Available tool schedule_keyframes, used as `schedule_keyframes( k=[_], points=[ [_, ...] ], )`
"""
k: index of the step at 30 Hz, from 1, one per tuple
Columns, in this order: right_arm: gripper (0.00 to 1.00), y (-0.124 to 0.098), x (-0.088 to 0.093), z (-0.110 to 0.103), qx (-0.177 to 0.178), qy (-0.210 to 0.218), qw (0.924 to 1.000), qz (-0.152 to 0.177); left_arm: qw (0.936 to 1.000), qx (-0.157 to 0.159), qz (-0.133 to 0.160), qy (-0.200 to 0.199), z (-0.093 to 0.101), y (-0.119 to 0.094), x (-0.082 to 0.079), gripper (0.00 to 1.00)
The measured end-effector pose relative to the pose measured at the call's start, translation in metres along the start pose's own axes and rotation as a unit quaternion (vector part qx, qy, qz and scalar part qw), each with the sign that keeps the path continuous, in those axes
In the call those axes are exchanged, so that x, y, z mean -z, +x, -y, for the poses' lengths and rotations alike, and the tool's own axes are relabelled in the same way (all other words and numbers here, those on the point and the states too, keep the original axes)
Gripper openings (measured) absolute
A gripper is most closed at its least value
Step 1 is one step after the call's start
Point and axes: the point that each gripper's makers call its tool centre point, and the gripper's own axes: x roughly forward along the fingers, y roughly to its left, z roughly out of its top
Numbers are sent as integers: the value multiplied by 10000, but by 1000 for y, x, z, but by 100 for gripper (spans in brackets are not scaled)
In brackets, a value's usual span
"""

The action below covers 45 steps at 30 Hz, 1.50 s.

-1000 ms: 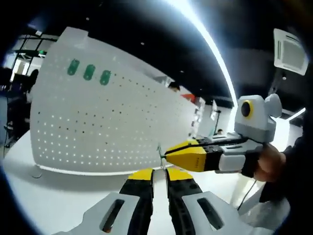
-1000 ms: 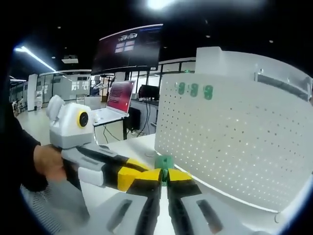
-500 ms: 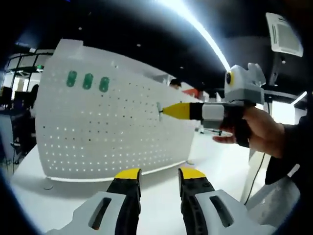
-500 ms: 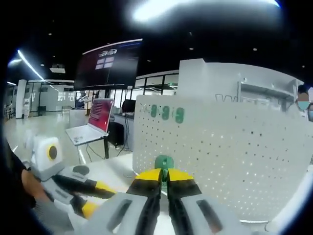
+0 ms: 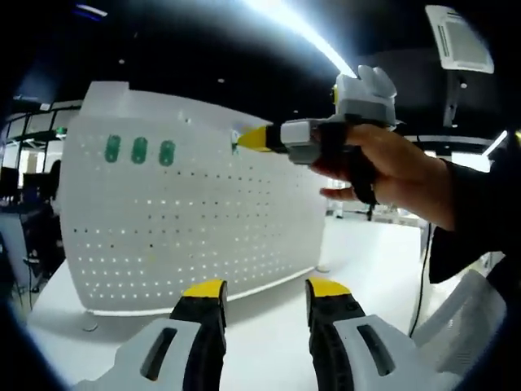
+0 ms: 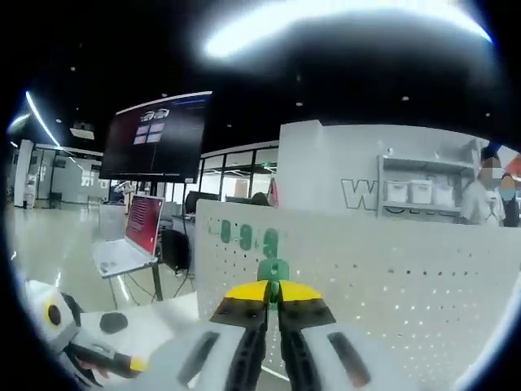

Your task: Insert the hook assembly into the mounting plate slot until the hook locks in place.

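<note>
The white pegboard (image 5: 187, 212) stands upright on the white table (image 5: 269, 342), with three green hooks (image 5: 138, 151) in its top row. My left gripper (image 5: 264, 289) is open and holds nothing, low in front of the board. My right gripper (image 5: 244, 140), held by a hand (image 5: 391, 163), is up near the board's top edge, shut on a small green hook (image 5: 235, 143). In the right gripper view that green hook (image 6: 273, 270) stands between the shut jaws of the right gripper (image 6: 273, 287), just right of the mounted hooks (image 6: 244, 236) on the pegboard (image 6: 391, 277).
A laptop (image 6: 134, 236) sits on a desk beyond the board's left end, under a dark wall screen (image 6: 155, 134). Shelves with boxes (image 6: 415, 191) and a person stand behind the board. The left gripper (image 6: 89, 358) is low at the left. A sleeve (image 5: 472, 220) is at the right.
The right gripper has risen with the green hook from table height to the board's top row. The left gripper's jaws have spread apart.
</note>
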Motion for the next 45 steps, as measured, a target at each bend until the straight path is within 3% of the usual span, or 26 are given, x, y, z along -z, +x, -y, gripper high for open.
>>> schedule_keyframes(
  k=[12,25,45],
  points=[
    [1,43,-19,14,291,-69,9994,155,9999,-59,83,-45,-4,-2,-5,42],
    [1,78,-4,26,709,-191,9973,68,9996,-222,137,-115,-14,-6,-8,41],
    [1,97,9,39,971,-162,9951,-40,9987,-361,244,-246,-24,-11,-13,39]
  ],
)
